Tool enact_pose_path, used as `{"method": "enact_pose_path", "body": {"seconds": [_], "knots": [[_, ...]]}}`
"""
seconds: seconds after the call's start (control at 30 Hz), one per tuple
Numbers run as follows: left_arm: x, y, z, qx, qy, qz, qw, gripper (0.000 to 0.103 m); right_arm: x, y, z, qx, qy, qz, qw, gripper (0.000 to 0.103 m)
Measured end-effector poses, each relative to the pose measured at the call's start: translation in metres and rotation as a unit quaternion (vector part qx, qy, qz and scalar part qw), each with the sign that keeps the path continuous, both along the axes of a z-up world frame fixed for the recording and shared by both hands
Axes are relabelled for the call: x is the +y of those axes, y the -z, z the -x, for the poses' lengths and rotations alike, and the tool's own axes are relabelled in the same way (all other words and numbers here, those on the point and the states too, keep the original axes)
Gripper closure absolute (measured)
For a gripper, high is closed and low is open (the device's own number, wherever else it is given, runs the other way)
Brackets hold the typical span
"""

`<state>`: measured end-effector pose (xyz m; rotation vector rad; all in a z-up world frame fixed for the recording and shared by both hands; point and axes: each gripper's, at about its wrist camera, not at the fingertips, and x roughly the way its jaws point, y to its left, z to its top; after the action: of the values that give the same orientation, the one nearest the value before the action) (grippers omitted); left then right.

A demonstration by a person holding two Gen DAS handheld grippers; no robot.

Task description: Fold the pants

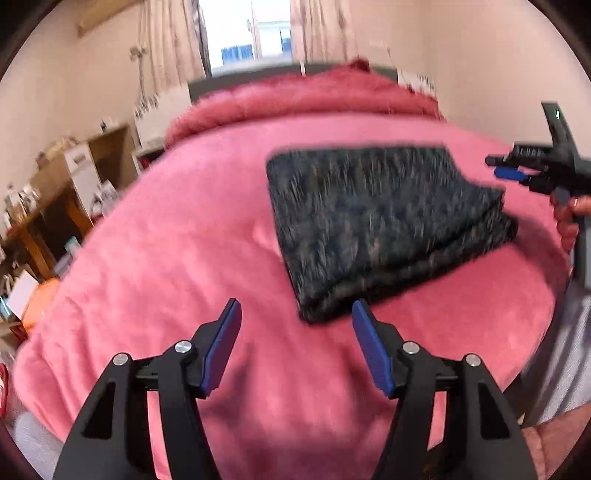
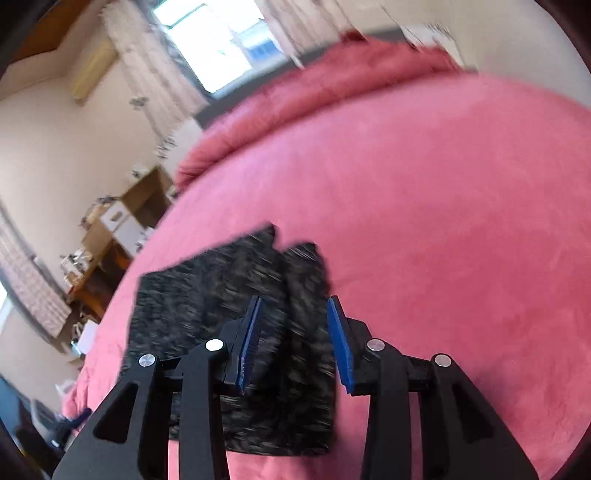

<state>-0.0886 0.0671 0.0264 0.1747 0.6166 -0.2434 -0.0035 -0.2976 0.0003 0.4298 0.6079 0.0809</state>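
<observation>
A: Folded dark speckled fleece pants [image 1: 380, 225], lying flat as a compact stack on pink plush bed blanket [image 1: 184, 236]. Layered edges showing along the stack's side toward 4 o'clock in left wrist view.

B: Left gripper [image 1: 297, 325] — jaws wide, blue pads [image 1: 223, 343] apart, only blanket between them. Near corner of stack just beyond the tips, toward 1 o'clock. No contact seen.

A: Right gripper [image 2: 293, 321] — jaws part-open, narrower than left. Pants under and beyond the blue pads in right wrist view; pads not pressing on cloth. Whether tips brush the fabric: cannot tell, heavy blur.

B: Same right gripper seen from left wrist view at 3 o'clock, beside the stack's far end, one hand [image 1: 569, 218] on its grip, clear of the cloth there.

A: Seen from the right wrist, pants [image 2: 229, 332] in two adjoining panels, seam or gap running toward 12 o'clock between them.

B: Background: darker pink rumpled cover [image 1: 303, 96] bunched at head of bed, 12 o'clock. Bright window with pale curtains [image 1: 243, 33] behind it. Wooden shelf unit with white boxes [image 1: 74, 177] at 9 o'clock, beside the bed.

A: Both views motion-blurred; fine texture of pants unreadable
</observation>
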Motion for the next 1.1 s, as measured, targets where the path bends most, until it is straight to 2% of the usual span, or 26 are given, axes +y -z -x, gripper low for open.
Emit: {"method": "enact_pose_path", "body": {"seconds": [0.07, 0.13, 0.2, 0.33, 0.4, 0.43, 0.47, 0.5, 0.53, 0.6, 0.63, 0.7, 0.73, 0.77, 0.83, 0.9, 1.0, 1.1], "knots": [[-0.007, -0.015, -0.004, -0.029, 0.016, 0.01, 0.9994, 0.041, 0.013, -0.005, 0.002, -0.016, -0.031, 0.017, 0.999, 0.068], [-0.021, -0.024, -0.019, -0.04, 0.025, 0.001, 0.9989, 0.041, 0.033, -0.004, 0.0, -0.014, -0.065, 0.043, 0.997, 0.068], [-0.037, -0.024, -0.041, -0.034, 0.04, 0.006, 0.9986, 0.041, 0.048, 0.004, -0.002, 0.0, -0.078, 0.066, 0.995, 0.068], [-0.065, -0.003, -0.091, 0.007, 0.051, -0.012, 0.9986, 0.044, 0.059, 0.012, -0.005, 0.028, -0.087, 0.096, 0.991, 0.068], [-0.066, 0.017, -0.098, 0.03, 0.054, -0.018, 0.998, 0.044, 0.059, 0.018, -0.004, 0.049, -0.074, 0.114, 0.99, 0.068], [-0.065, 0.023, -0.093, 0.034, 0.056, -0.01, 0.9978, 0.044, 0.057, 0.025, -0.001, 0.079, -0.057, 0.131, 0.987, 0.063], [-0.058, 0.032, -0.085, 0.036, 0.058, 0.004, 0.9977, 0.044, 0.055, 0.033, 0.0, 0.101, -0.052, 0.124, 0.986, 0.063], [-0.054, 0.037, -0.078, 0.034, 0.058, 0.007, 0.9977, 0.044, 0.053, 0.04, 0.0, 0.117, -0.049, 0.096, 0.987, 0.063], [-0.051, 0.041, -0.071, 0.026, 0.059, 0.005, 0.9979, 0.044, 0.049, 0.04, 0.004, 0.117, -0.041, 0.072, 0.99, 0.063], [-0.052, 0.04, -0.062, 0.012, 0.067, -0.017, 0.9976, 0.044, 0.051, 0.036, 0.006, 0.109, -0.04, 0.081, 0.99, 0.063], [-0.052, 0.035, -0.064, 0.019, 0.071, -0.017, 0.9972, 0.044, 0.053, 0.033, 0.005, 0.102, -0.038, 0.094, 0.99, 0.063], [-0.045, 0.02, -0.072, 0.036, 0.076, 0.01, 0.9964, 0.044, 0.056, 0.023, 0.008, 0.076, -0.035, 0.117, 0.99, 0.063], [-0.04, 0.01, -0.078, 0.038, 0.073, 0.024, 0.9963, 0.04, 0.059, 0.012, 0.011, 0.049, -0.032, 0.131, 0.99, 0.063], [-0.037, -0.001, -0.086, 0.033, 0.065, 0.033, 0.9968, 0.032, 0.061, 0.002, 0.013, 0.025, -0.031, 0.141, 0.989, 0.063], [-0.036, -0.019, -0.102, 0.027, 0.06, 0.039, 0.9971, 0.027, 0.065, -0.018, 0.01, -0.008, -0.038, 0.15, 0.988, 0.063], [-0.04, -0.036, -0.122, 0.014, 0.062, 0.037, 0.9973, 0.027, 0.065, -0.029, -0.005, -0.006, -0.048, 0.153, 0.987, 0.063], [-0.059, -0.045, -0.156, 0.015, 0.068, 0.005, 0.9976, 0.026, 0.064, -0.035, -0.042, 0.009, -0.078, 0.15, 0.986, 0.063], [-0.081, -0.03, -0.192, 0.054, 0.079, -0.033, 0.9949, 0.026, 0.068, -0.025, -0.061, 0.032, -0.107, 0.142, 0.984, 0.067]]}}
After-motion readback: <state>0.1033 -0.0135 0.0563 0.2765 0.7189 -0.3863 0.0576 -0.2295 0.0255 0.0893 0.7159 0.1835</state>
